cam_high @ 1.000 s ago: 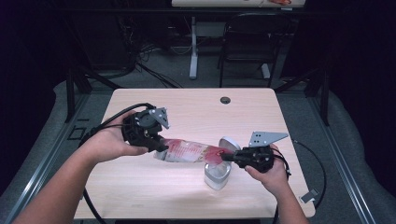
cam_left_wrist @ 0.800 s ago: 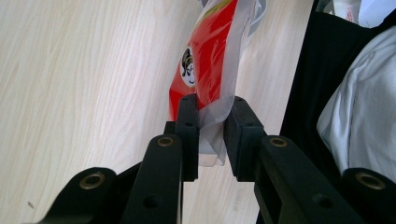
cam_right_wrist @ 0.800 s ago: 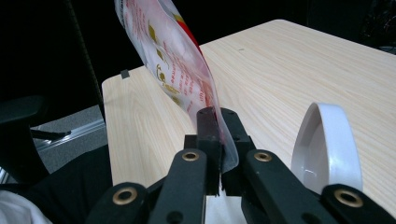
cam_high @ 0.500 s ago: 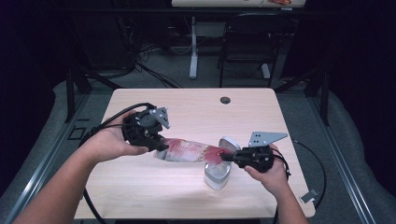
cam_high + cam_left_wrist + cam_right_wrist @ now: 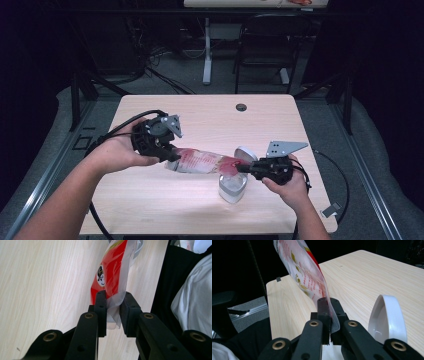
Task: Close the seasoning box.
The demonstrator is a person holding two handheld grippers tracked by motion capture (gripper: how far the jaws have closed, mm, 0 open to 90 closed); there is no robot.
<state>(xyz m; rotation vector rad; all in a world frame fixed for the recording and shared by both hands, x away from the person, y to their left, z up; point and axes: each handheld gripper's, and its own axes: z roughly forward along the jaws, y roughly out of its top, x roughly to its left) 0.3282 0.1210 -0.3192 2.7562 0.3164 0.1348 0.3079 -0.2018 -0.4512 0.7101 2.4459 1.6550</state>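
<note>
Left tool is where I start: in the left gripper view its jaws stand partly apart, with the crumpled clear end of the red and clear plastic pouch between them. One pad lies against the film; beside the other I see a gap, so I read this as a loose hold and cannot call it a firm clamp.

From there the pouch stretches across, lifted off the bench, sloping down toward the right. Its right end hangs directly above a white lidded container that stands near the front edge with its lid flipped up.

Right tool is pinched tight on that lower end of the pouch; in the right gripper view the film is squeezed flat between the two pads with no daylight.

My judgement on progress: the pouch is picked up, held at both ends and lined up over the open container, so the set-up is done. Whether the pouch is already torn open I cannot tell, and I see nothing falling from it. What is left, as I judge it, is opening or tipping it so the contents go into the container, then putting the pouch down.

Count: two tools, one pouch, one container with one lid, one bench, one round dark grommet at the far edge.
</note>
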